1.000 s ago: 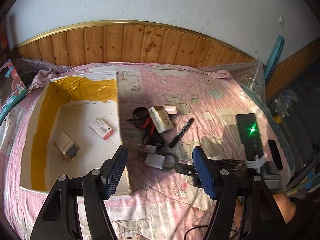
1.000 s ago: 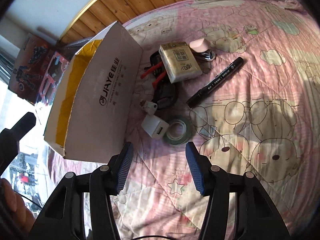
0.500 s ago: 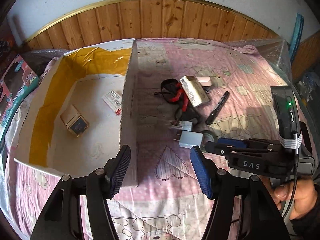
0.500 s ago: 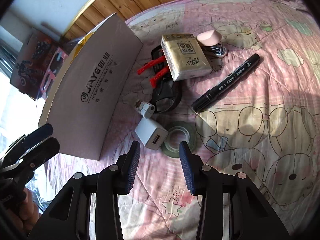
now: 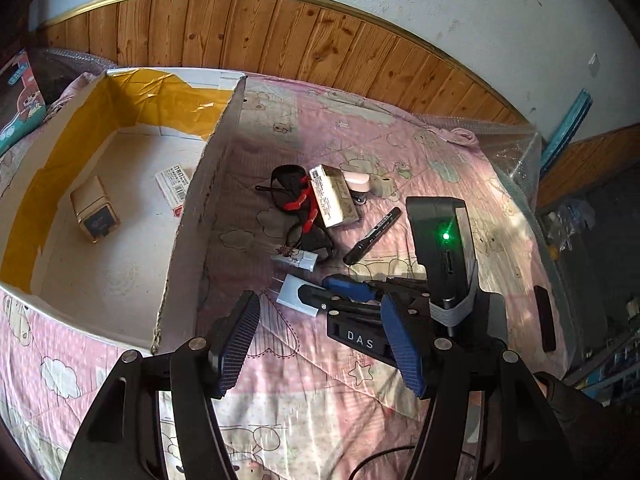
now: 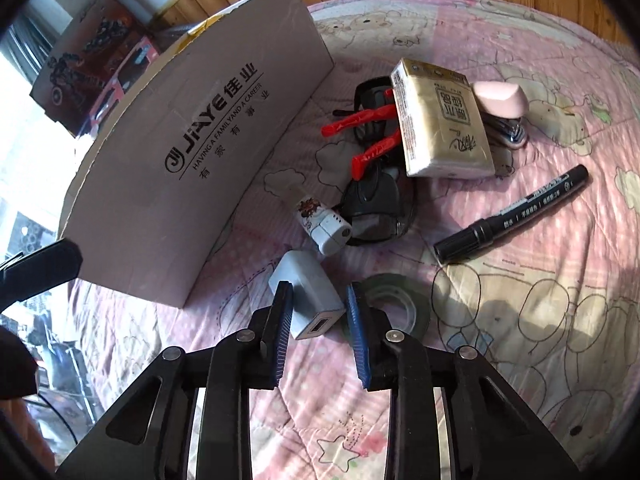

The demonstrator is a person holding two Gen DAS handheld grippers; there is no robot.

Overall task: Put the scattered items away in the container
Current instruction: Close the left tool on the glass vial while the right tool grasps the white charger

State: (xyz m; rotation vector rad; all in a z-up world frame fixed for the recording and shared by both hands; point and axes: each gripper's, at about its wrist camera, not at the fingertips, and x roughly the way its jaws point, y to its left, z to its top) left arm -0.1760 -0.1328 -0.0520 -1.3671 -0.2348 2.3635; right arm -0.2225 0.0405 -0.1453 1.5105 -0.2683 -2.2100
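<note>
The right gripper (image 6: 318, 304), narrowed but not yet clamped, straddles the white cube-shaped plug-in charger (image 6: 308, 296) lying beside the open cardboard box (image 6: 192, 152), while the left gripper (image 5: 320, 340) hangs wide, empty.

Daylight poured in hard from about nine o'clock of the right wrist view, where the window (image 6: 24, 128) was blown out to plain white. It fell in dappled patches across the pink bedspread (image 6: 520, 320), with soft shadows cast toward three o'clock. The left wrist view was evenly bright, the box (image 5: 100, 240) floor pale and a little washed. Both pictures were sharp at centre, bowed strongly at the rims, and went black in the corners. A green lamp (image 5: 445, 235) glared slightly.
</note>
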